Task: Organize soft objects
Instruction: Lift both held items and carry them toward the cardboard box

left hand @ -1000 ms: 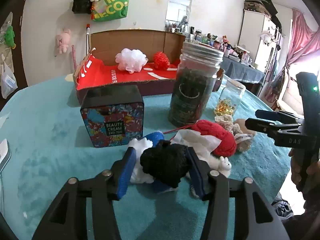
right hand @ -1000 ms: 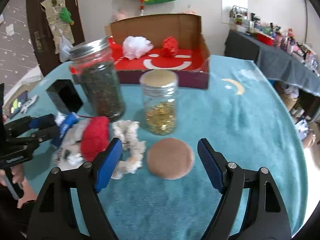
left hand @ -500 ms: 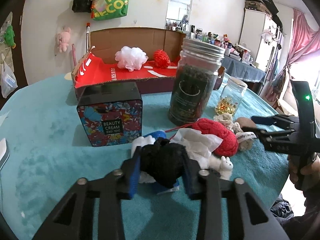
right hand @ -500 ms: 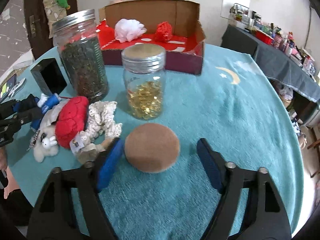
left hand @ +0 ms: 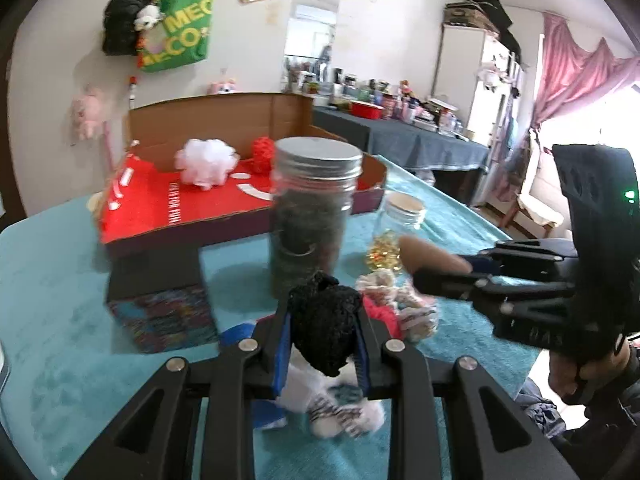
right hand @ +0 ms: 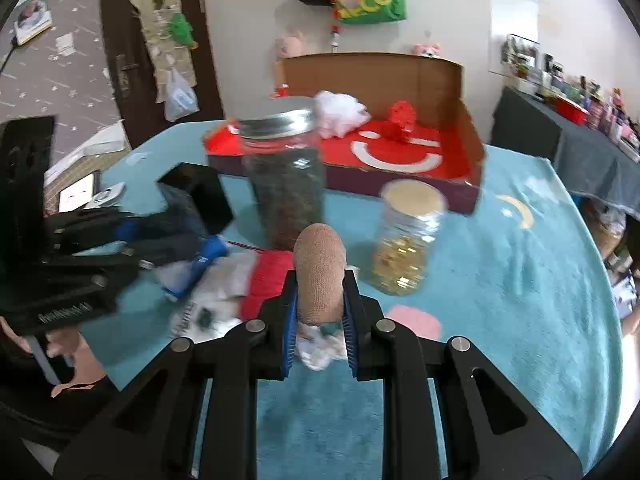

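My left gripper [left hand: 323, 336] is shut on a black knitted soft ball [left hand: 325, 326] and holds it above the table. My right gripper [right hand: 319, 312] is shut on a tan round sponge pad [right hand: 319, 276], squeezed upright and lifted. The right gripper also shows in the left wrist view [left hand: 452, 276] with the tan pad [left hand: 430, 254]. Below lie a red knitted piece [right hand: 266, 284], a cream crochet piece [left hand: 394, 292] and white plush items [left hand: 332, 412]. A red cardboard box [right hand: 460, 174] at the back holds a white pouf [right hand: 340, 114] and a red ball [right hand: 402, 118].
A tall jar of dark leaves [right hand: 286, 178] and a small jar of gold capsules [right hand: 406, 236] stand between me and the box. A patterned tin with a black lid [left hand: 160, 304] stands at the left. The table has a teal cloth [right hand: 520, 280].
Both grippers closed: the left on the black ball, the right on the tan pad. Both objects were lifted off the table, and the views rose.
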`<state>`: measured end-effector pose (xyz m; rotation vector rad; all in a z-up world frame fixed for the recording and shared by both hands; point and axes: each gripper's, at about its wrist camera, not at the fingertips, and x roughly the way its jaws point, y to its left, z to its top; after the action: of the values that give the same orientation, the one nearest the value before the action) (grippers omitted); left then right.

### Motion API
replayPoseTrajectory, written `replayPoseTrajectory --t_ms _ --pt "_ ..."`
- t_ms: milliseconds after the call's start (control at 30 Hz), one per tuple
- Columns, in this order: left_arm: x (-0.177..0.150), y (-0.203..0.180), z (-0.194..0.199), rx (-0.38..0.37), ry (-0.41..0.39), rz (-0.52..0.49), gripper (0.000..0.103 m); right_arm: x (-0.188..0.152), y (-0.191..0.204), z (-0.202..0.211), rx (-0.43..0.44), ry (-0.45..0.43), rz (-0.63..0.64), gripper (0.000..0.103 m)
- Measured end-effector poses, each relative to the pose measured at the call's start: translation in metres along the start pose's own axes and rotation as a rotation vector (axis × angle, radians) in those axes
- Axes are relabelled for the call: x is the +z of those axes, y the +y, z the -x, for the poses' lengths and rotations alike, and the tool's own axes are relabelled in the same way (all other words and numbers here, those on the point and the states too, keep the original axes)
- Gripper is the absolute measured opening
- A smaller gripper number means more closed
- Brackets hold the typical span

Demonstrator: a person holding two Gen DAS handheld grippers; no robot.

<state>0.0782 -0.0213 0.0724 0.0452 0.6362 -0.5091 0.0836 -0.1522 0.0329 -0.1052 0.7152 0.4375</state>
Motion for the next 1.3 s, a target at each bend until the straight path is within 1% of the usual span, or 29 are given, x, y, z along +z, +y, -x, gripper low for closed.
replayPoseTrajectory --t_ms 167,233,500,700,733,800,1133,1300 --pt "0.005 -0.001 -0.011 -0.043 0.022 -0.001 0.027 0.003 0.007 -0.008 0.027 0.01 0.013 0.019" --pt "0.004 -0.001 -0.013 -0.046 0.028 -0.001 0.027 0.001 0.008 -0.01 0.042 0.017 0.01 0.019" --pt "0.0 0.002 -0.022 -0.046 0.053 0.014 0.027 -0.001 0.009 -0.017 0.054 0.036 0.002 0.019" --pt "0.0 0.003 -0.022 -0.043 0.056 0.022 0.027 -0.002 0.006 -0.016 0.051 0.035 -0.005 0.019" --pt "0.0 0.004 -0.021 -0.041 0.054 0.024 0.027 -0.002 0.006 -0.015 0.047 0.033 -0.005 0.019" --pt "0.002 0.008 -0.017 -0.013 0.05 0.041 0.027 -0.002 0.004 -0.012 0.04 0.029 -0.006 0.019" --pt "0.0 0.05 0.01 0.013 0.073 0.165 0.027 -0.006 -0.021 -0.003 -0.027 0.057 -0.045 0.019" --pt "-0.01 0.072 0.022 0.066 0.089 0.207 0.027 -0.009 -0.031 -0.002 -0.057 0.077 -0.05 0.019"
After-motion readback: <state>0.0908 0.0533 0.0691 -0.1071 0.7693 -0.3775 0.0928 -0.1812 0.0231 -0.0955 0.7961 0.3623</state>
